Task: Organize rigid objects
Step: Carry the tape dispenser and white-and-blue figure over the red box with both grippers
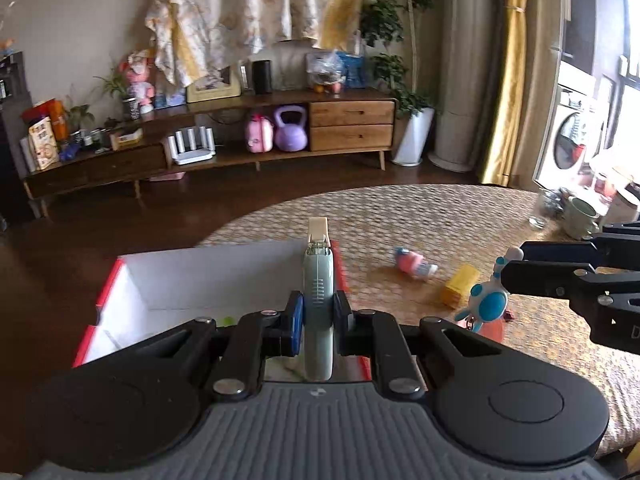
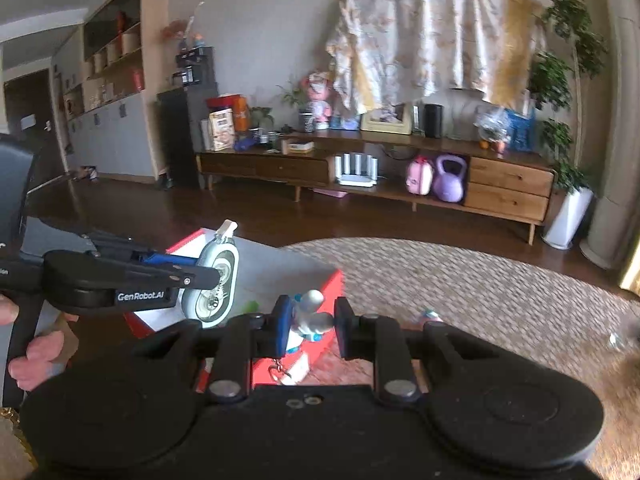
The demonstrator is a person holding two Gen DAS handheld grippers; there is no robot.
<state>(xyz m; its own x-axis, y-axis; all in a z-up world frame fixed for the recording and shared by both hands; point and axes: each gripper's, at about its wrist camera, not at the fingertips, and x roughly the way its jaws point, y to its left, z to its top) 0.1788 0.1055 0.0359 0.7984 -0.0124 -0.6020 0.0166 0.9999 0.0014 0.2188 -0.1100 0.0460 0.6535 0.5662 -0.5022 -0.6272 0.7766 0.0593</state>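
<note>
Two toys are being held above the table: a pale green correction-tape dispenser clamped in the left gripper over the red-and-white box, and a blue-and-white figurine pinched by the right gripper beside it.

Both grippers point forward and slightly downward side by side, the left gripper clamped on a pale green correction tape dispenser, the right gripper pinching a small blue-and-white figurine, bare fingers wrapping the left handle.
</note>
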